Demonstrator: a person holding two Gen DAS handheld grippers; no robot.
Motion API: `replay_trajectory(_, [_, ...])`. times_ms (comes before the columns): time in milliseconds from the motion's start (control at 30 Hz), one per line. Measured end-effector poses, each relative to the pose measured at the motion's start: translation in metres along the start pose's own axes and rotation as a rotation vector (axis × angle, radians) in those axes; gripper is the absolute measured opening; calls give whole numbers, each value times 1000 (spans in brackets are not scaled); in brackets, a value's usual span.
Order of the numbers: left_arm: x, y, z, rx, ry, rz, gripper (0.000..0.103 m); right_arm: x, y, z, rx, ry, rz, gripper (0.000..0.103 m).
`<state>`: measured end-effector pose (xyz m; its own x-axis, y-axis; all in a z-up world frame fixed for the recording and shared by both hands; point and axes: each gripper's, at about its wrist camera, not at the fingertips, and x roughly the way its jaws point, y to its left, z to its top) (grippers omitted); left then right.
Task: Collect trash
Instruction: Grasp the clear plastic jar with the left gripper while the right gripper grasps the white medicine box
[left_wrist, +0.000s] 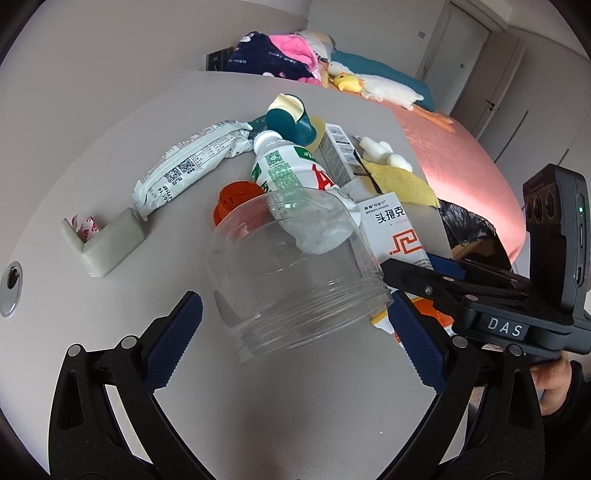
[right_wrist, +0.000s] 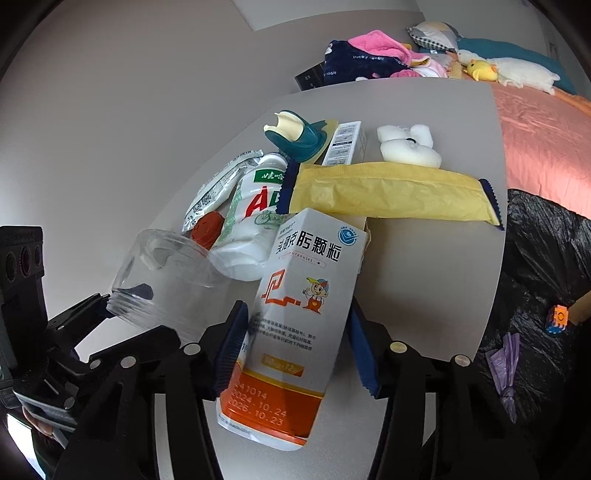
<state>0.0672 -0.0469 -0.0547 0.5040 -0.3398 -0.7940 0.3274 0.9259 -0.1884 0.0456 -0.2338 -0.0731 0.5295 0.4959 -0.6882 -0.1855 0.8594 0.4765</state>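
Clear jar (left_wrist: 295, 273) between spread left tongs (left_wrist: 295, 328) | right tongs (right_wrist: 295, 343) clamp medicine box (right_wrist: 295, 314)

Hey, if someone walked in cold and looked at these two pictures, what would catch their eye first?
Probably the clear plastic jar lying on its side between the open fingers of the left gripper, near the table's front. Next, the white and orange medicine box between the pads of the right gripper. Behind both sits a heap of litter, led by a white bottle and a yellow packet.
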Motion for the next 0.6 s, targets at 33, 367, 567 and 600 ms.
replay_trajectory(33, [2,1,1,-9,0,-2,97,0,0,0,-2,0,7,50])
replay_trajectory(367, [-5,15,2,-64,-90,51,94,-6,3,-1,-14,-20,26,48])
replay_trajectory(567, [-27,15,4,-62,-140,73,94,-20,12,5,-32,-55,45,48])
replay_trajectory(600, [-30,15,5,-65,-148,74,94,-23,14,6,-35,-60,50,48])
